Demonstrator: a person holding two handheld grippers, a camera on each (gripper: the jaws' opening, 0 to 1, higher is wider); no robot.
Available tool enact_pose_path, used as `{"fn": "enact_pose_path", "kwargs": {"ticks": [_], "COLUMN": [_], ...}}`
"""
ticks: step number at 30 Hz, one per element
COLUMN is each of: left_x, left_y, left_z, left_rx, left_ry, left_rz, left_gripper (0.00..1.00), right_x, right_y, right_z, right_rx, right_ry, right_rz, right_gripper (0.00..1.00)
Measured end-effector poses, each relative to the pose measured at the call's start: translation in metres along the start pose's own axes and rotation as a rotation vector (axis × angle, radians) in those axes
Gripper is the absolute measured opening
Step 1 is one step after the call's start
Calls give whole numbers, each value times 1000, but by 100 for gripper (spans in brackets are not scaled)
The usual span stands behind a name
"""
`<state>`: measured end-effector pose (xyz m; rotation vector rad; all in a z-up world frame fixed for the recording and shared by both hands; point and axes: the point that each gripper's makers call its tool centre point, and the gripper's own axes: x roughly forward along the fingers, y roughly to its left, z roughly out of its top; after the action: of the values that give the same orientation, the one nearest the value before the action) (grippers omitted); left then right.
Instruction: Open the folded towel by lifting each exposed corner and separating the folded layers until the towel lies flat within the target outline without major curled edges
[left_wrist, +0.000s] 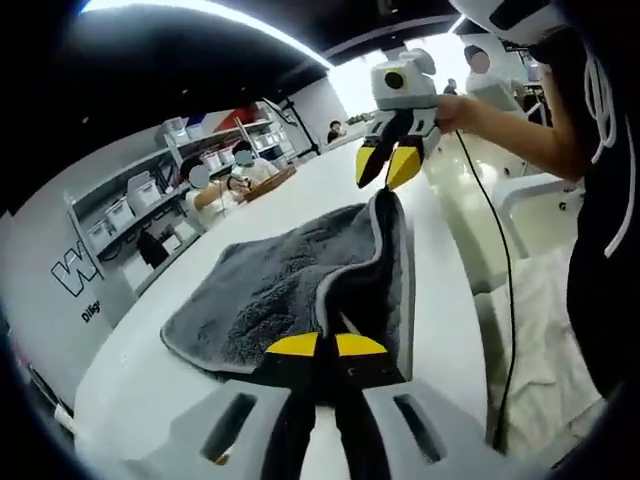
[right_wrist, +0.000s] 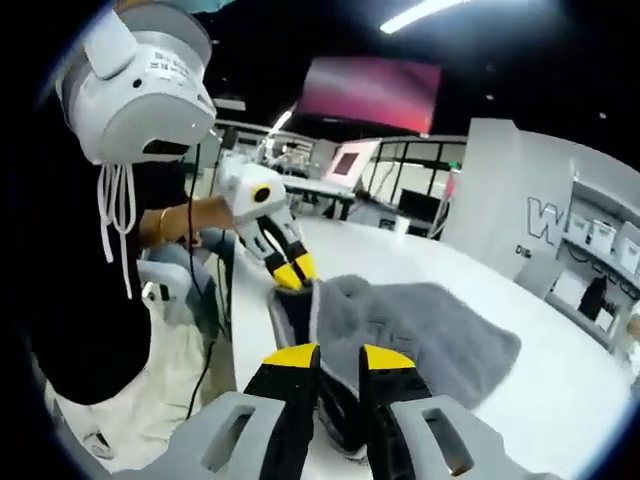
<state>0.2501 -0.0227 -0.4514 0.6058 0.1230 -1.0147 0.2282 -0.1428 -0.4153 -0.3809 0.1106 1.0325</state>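
Spanning white table (left_wrist: 130, 370), grey towel (left_wrist: 260, 290) lies partly unfolded, near edge lifted. Left gripper (left_wrist: 326, 346) pinches one corner, right gripper (left_wrist: 388, 166) pinches other. Risk: uneven pull slips cloth, edge curls back.

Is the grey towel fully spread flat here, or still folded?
Still folded: the grey towel has one edge held up off the white table by the left gripper and right gripper, doubled over.

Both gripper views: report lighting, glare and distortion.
Left gripper view: a blown-out ceiling light strip glares; fisheye bends the white table edge; the grey fleece towel stays sharp. Right gripper view: dim room, bright ceiling strip, a pink screen glows; shelving at the edge curves.
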Motion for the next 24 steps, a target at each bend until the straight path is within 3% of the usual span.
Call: {"fn": "enact_pose_path", "kwargs": {"ticks": [3, 9, 13, 18, 24], "left_x": [-2, -6, -4, -2, -6], "left_y": [3, 11, 10, 9, 15], "left_z": [10, 14, 17, 23, 34], "left_rx": [-58, -61, -35, -19, -2], "left_ry": [-51, -62, -64, -74, -95], "left_rz": [-3, 25, 20, 23, 51], "left_gripper": [2, 2, 2, 2, 2], "right_x": [3, 12, 26, 43, 57], "right_y": [-3, -13, -10, 2, 8], "right_z": [6, 19, 23, 38, 42], "right_rx": [-1, -31, -40, -63, -98], "right_ry": [-15, -20, 12, -18, 3], "right_rz": [-12, -66, -62, -5, 5], "right_gripper": [10, 11, 11, 12, 14]}}
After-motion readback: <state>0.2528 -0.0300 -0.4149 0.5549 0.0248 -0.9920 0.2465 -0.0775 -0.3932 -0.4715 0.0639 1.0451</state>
